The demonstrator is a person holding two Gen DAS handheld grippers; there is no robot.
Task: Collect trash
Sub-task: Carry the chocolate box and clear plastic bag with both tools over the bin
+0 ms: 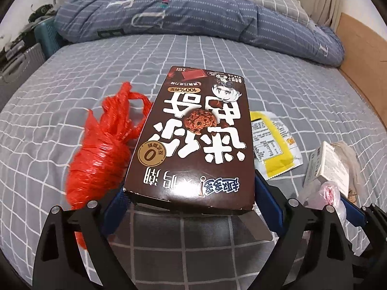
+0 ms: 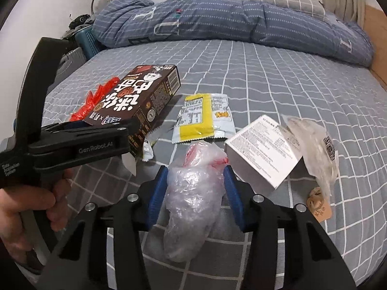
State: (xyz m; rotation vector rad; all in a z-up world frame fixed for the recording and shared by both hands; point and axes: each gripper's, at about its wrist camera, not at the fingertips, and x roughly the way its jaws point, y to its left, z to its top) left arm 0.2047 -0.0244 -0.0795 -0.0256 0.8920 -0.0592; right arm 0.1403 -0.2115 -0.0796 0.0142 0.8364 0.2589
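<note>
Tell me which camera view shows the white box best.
The right wrist view: the white box lies on the bed with its printed top and one side in full sight. In the left wrist view it sits near the right edge, distorted, partly behind crumpled plastic.

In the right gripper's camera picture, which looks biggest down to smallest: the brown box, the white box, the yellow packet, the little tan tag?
1. Brown box
2. White box, close to the brown one; unsure
3. Yellow packet
4. Tan tag

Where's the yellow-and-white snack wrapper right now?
The yellow-and-white snack wrapper lies flat on the grey checked bedsheet, between the brown cookie box held by the left gripper and the white cardboard box.
</note>
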